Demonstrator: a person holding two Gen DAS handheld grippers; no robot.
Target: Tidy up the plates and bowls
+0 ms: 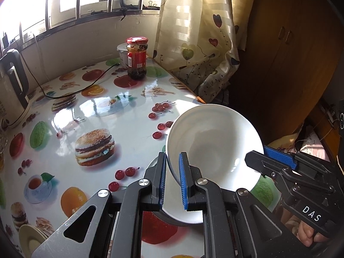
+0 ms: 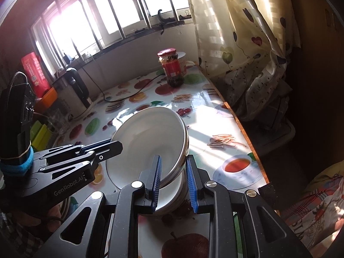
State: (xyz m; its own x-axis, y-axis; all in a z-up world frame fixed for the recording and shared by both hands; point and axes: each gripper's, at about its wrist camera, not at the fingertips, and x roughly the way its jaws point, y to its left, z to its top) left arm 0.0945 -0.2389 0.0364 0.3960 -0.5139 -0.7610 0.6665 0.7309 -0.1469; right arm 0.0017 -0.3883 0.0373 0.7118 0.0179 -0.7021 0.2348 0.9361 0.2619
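Only the right view shows stacked bowls (image 2: pixel 150 142); both tongs (image 1: pixel 173 178) (image 2: pixel 173 182) clamp rims.

"DAS" stands in white on the right gripper (image 1: pixel 255 161); "GenRobot.AI" stands on the left gripper (image 2: pixel 116 146); the jar (image 1: pixel 137 58) label is unreadable

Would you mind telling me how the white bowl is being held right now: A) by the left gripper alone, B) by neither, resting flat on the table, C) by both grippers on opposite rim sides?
C: the left gripper and right gripper each pinch the tilted white bowl at its rim.
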